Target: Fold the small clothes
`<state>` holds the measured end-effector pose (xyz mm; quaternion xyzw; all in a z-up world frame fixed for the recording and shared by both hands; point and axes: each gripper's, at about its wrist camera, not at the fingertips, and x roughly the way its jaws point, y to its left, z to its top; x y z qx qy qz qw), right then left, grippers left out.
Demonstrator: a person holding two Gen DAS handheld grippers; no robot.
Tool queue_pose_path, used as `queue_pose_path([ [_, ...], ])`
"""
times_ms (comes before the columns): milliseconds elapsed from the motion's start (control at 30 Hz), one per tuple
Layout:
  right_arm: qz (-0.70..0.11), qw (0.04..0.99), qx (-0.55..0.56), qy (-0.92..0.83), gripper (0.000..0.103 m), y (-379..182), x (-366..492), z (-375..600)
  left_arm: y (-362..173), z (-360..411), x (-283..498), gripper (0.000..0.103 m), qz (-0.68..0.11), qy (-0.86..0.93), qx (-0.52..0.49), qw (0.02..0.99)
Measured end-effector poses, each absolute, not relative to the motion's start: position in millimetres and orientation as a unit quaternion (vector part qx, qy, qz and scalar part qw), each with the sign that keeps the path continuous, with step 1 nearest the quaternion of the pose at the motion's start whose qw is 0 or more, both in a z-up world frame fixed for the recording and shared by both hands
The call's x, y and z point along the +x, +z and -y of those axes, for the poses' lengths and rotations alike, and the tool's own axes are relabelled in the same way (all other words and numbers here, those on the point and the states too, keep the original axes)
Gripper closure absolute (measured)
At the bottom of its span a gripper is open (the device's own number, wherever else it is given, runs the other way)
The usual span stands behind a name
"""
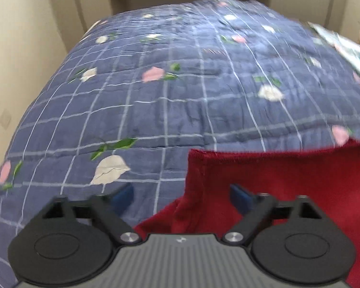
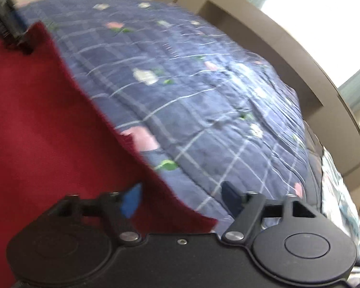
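Both hand-held grippers, left [image 1: 181,198] and right [image 2: 181,199], gape over red garment [image 1: 288,187]

We see a deep red garment [image 1: 288,180], plain with no print. Under it the quilt [image 1: 180,96] is slate blue, crossed by a pale white grid and scattered with pink and white flowers on green leaves. Both grippers are black with blue fingertips [image 1: 123,198]. The wall [image 1: 24,60] is beige.

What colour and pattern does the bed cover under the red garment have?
The bed cover is blue-grey with a white grid and pink and white flowers; the left wrist view shows it best.
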<state>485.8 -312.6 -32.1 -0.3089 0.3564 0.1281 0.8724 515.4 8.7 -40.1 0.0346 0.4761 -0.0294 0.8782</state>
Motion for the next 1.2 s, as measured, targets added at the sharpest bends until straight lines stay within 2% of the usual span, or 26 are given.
queue_pose_path([
  [67, -0.338, 0.889, -0.290, 0.110, 0.007, -23.7, 479.1, 318.8, -34.4, -14.5, 509.7, 0.000, -0.469, -0.020, 0.012, 0.883],
  [100, -0.322, 0.899, -0.280, 0.095, 0.001, -20.0, 472.7, 321.6, -31.7, -16.0, 505.1, 0.000, -0.462, -0.011, 0.004, 0.887],
  [267, -0.299, 0.921, -0.229, 0.096, 0.001, -24.9, 441.7, 326.3, -34.0, 0.9, 477.6, 0.000, -0.417, -0.011, 0.013, 0.909],
  [400, -0.313, 0.910, -0.267, 0.056, 0.001, -56.5, 437.6, 318.9, -53.4, 19.3, 480.3, 0.000, -0.411, 0.050, 0.067, 0.908],
  [500, -0.284, 0.920, -0.267, 0.032, 0.001, -67.0, 437.3, 328.9, -64.0, 15.1, 488.0, 0.000, -0.407, 0.089, 0.073, 0.906],
  [800, -0.292, 0.940, -0.179, -0.007, 0.001, -77.3, 461.1, 374.5, -87.3, -34.0, 516.1, 0.000, -0.421, 0.107, -0.062, 0.899],
  [867, -0.294, 0.942, -0.164, -0.006, 0.001, -75.4, 462.3, 377.9, -87.8, -37.8, 516.6, 0.000, -0.416, 0.113, -0.078, 0.899],
  [1033, -0.292, 0.943, -0.160, -0.025, 0.001, -55.5, 452.7, 378.1, -73.3, -26.6, 506.6, 0.000, -0.410, 0.115, -0.044, 0.904],
  [1200, -0.277, 0.947, -0.161, 0.005, 0.001, -27.1, 415.0, 358.3, -51.6, -14.9, 475.4, 0.000, -0.396, 0.087, -0.044, 0.913],
])
